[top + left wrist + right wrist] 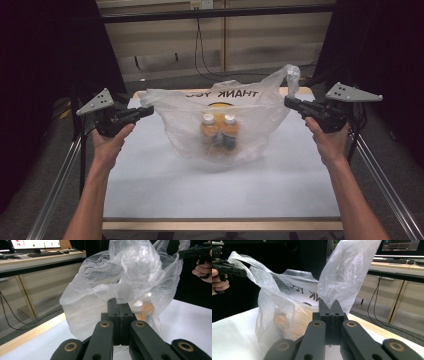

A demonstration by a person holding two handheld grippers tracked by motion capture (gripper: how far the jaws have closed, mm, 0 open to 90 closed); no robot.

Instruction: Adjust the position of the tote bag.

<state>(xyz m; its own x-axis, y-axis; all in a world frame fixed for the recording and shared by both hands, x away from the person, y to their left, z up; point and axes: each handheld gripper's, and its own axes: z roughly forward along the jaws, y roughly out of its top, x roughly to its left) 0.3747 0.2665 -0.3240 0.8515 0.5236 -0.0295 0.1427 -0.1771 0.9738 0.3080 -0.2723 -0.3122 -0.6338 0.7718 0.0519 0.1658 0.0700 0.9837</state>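
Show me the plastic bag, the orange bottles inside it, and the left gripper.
plastic bag (250, 107): high view, its printed front wall.
orange bottles (218, 131): high view, between the two bodies.
left gripper (148, 111): high view, jaw tips pinching the bag's handle.

Through the cloudy plastic bag (220, 125) the two orange bottles (218, 131) blur, their labels unreadable and lower halves hidden.
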